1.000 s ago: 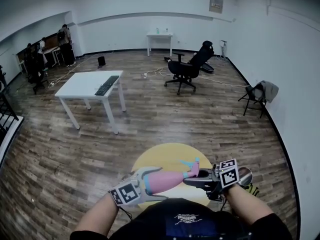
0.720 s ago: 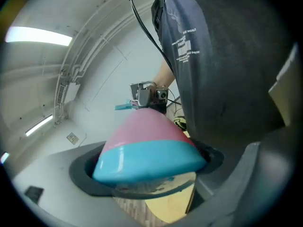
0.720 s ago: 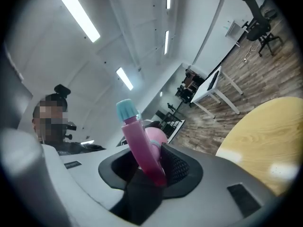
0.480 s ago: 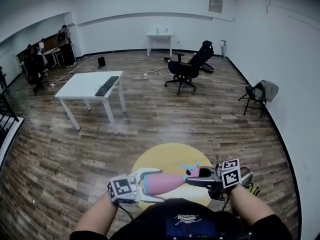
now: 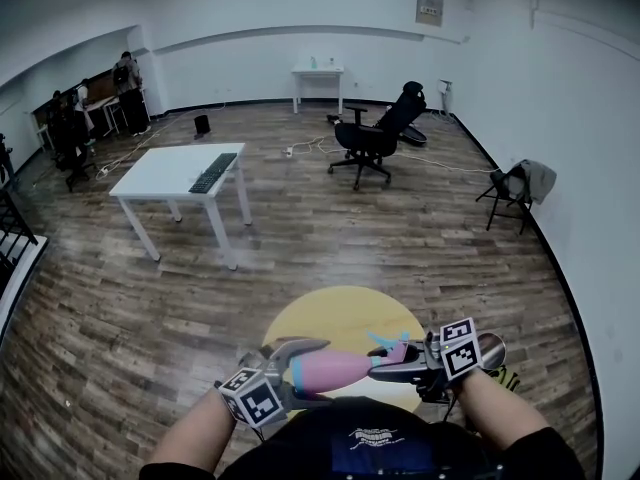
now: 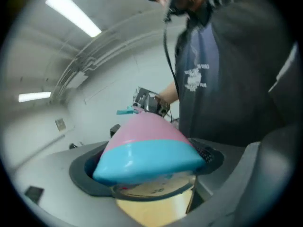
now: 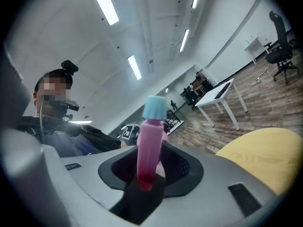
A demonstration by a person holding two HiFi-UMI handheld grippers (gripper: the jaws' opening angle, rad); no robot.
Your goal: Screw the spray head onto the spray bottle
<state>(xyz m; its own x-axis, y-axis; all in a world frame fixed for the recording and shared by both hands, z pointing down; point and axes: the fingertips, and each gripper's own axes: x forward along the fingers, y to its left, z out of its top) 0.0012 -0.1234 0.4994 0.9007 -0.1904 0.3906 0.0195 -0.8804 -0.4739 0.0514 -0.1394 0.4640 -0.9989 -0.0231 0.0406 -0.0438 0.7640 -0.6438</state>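
Fingers of the left gripper (image 5: pixel 298 372) clamped the pink-and-blue plastic spray bottle (image 5: pixel 335 370) level above the round yellow surface (image 5: pixel 330 313). Fingers of the right gripper (image 5: pixel 392 365) had just closed onto the blue-tipped pink spray head (image 7: pixel 150 141) at its neck. Keeping both axes aligned would likely prevent cross-threading.

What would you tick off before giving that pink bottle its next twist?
1. The left gripper is clamped on the blue end of the spray bottle: ok.
2. The right gripper has just been closing its jaws, and they now grip the spray head between them: ok.
3. The spray head is lined up with the bottle, both lying roughly level: ok.
4. The spray head is screwed fully home: cannot tell.
5. The yellow table is below both, in case of a drop: ok.
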